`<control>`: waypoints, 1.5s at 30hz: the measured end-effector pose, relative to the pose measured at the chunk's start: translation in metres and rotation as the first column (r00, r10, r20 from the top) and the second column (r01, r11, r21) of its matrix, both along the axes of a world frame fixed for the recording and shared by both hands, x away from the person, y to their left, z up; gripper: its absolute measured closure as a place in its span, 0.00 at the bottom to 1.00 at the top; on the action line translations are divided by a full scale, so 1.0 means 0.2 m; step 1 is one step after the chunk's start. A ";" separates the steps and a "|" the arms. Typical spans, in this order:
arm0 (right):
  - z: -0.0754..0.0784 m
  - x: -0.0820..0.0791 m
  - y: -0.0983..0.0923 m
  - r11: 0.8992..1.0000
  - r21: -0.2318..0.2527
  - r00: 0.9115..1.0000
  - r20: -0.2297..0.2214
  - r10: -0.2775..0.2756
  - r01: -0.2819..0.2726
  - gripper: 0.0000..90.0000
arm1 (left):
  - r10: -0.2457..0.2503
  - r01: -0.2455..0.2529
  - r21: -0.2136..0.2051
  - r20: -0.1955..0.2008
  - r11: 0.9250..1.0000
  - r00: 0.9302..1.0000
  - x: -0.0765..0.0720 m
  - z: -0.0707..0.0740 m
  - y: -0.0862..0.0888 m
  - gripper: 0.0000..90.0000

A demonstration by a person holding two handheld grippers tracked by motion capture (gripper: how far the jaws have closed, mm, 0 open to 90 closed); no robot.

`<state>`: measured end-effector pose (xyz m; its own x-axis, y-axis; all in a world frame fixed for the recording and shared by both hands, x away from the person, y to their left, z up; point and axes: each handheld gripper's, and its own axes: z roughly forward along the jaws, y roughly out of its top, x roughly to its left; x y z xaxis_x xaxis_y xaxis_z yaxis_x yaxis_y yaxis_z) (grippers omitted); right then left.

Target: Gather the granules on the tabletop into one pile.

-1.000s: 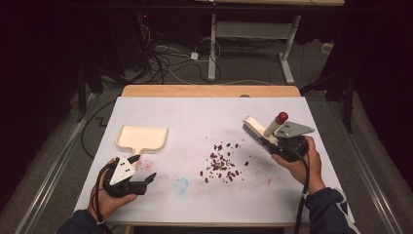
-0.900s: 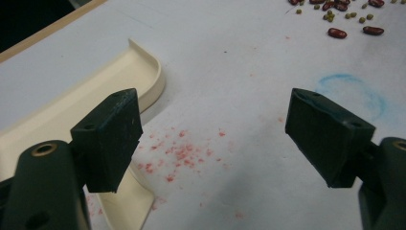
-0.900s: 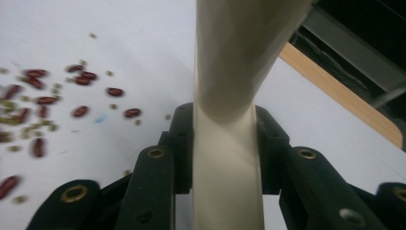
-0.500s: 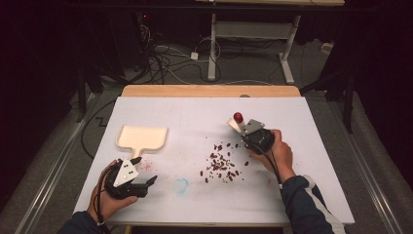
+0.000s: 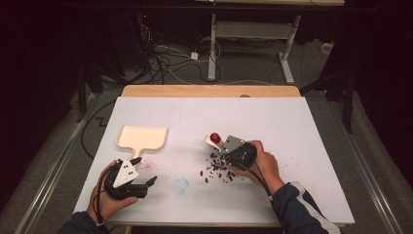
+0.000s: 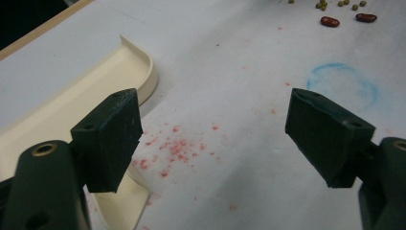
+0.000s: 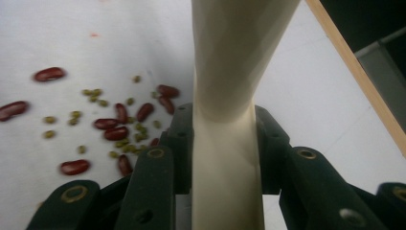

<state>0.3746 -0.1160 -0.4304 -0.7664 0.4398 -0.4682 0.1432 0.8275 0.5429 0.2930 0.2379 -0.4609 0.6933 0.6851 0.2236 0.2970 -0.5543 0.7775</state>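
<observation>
White table took up most of the high view, wood edge along its 12 o'clock side. Cream dustpan lay flat at about 9 o'clock from table centre, handle pointing toward 6 o'clock; in the left gripper view its rim sat just beside the left jaw. Left gripper was at 7 o'clock near the front edge, jaws spread wide, holding nothing, above pink crumbs. Right gripper was at about 5 o'clock from centre, jaws clamped on a cream brush handle, red knob on top. Scattered kidney beans and small green beans lay touching the table just beside and under it. Faint blue ring mark sat between the grippers.
</observation>
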 end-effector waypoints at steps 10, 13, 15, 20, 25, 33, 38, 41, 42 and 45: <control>0.07 -0.01 -0.08 0.999 0.052 1.000 0.006 0.006 -0.007 0.75 | 0.000 0.000 -0.008 -0.015 1.000 1.000 0.00 0.00 0.00 0.21; 0.12 0.05 -0.11 0.997 0.071 0.999 0.044 -0.007 0.003 0.75 | -0.004 0.004 -0.007 -0.007 1.000 1.000 0.01 0.00 -0.01 0.21; 0.13 0.07 -0.11 0.997 0.075 0.999 0.049 0.004 -0.008 0.75 | 0.000 0.000 -0.013 -0.019 1.000 1.000 0.01 0.00 -0.01 0.21; 0.14 0.22 -0.07 0.995 0.095 0.997 0.078 0.024 -0.032 0.75 | 0.000 0.000 -0.011 -0.024 1.000 1.000 0.01 -0.01 -0.01 0.21; 0.07 0.33 0.04 0.997 0.066 0.992 0.121 0.033 -0.041 0.75 | -0.005 0.004 -0.008 -0.035 1.000 0.999 0.01 -0.01 -0.01 0.22; -0.04 0.33 0.14 0.991 0.014 0.987 0.087 0.135 -0.137 0.75 | -0.002 0.002 -0.006 -0.043 1.000 0.999 0.01 -0.02 0.00 0.22; -0.07 0.26 0.11 0.973 0.043 0.972 0.072 0.222 -0.226 0.75 | 0.002 -0.003 -0.009 -0.043 1.000 0.999 0.00 -0.02 0.00 0.22; -0.09 0.21 0.06 0.962 0.056 0.962 0.074 0.264 -0.268 0.75 | 0.002 -0.002 -0.007 -0.045 1.000 0.999 0.00 -0.02 -0.01 0.22; -0.09 0.17 0.03 0.955 0.062 0.956 0.068 0.287 -0.291 0.75 | 0.001 -0.002 -0.006 -0.044 1.000 0.999 0.00 -0.02 -0.01 0.22; -0.09 0.14 0.00 0.944 0.070 0.946 0.065 0.317 -0.321 0.75 | 0.002 -0.002 -0.005 -0.043 1.000 0.999 0.00 -0.02 -0.01 0.22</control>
